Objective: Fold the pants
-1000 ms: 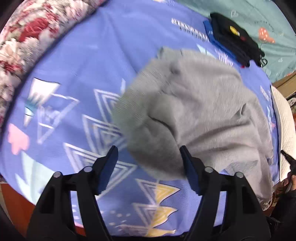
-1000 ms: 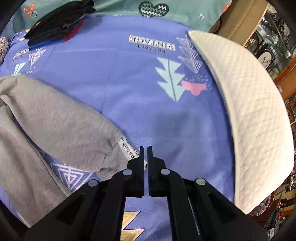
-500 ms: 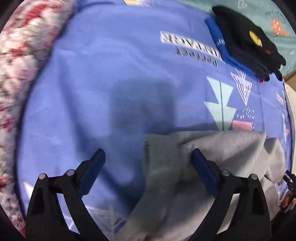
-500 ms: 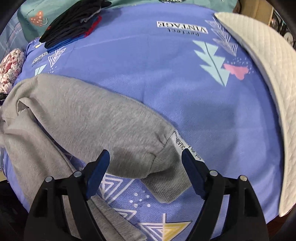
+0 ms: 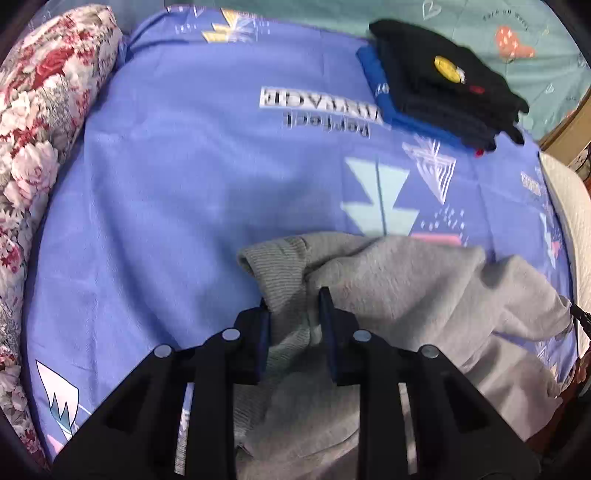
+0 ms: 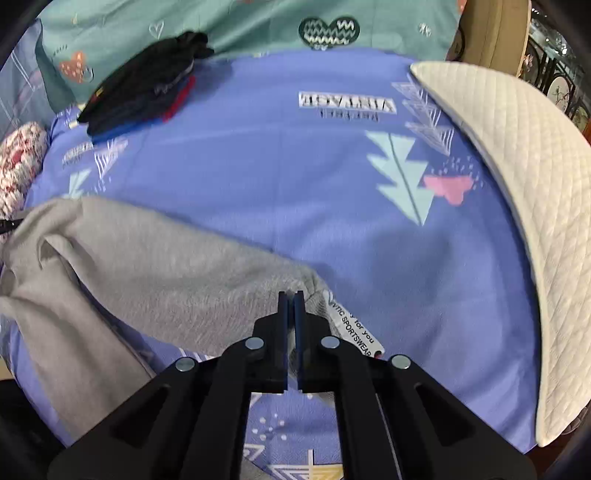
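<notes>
Grey sweatpants lie crumpled on a blue patterned bedsheet. In the left wrist view my left gripper is shut on the ribbed waistband at the pants' left end. In the right wrist view the pants stretch left across the sheet. My right gripper is shut on the ribbed leg cuff, beside its white label.
A stack of folded dark clothes lies at the far side of the bed, also in the right wrist view. A floral pillow lies along the left, a white quilted pillow along the right. Teal bedding lies behind.
Both grippers were open half a second ago and have closed, the left on the waistband, the right on the leg cuff. One second ago the left held the pants up close.
</notes>
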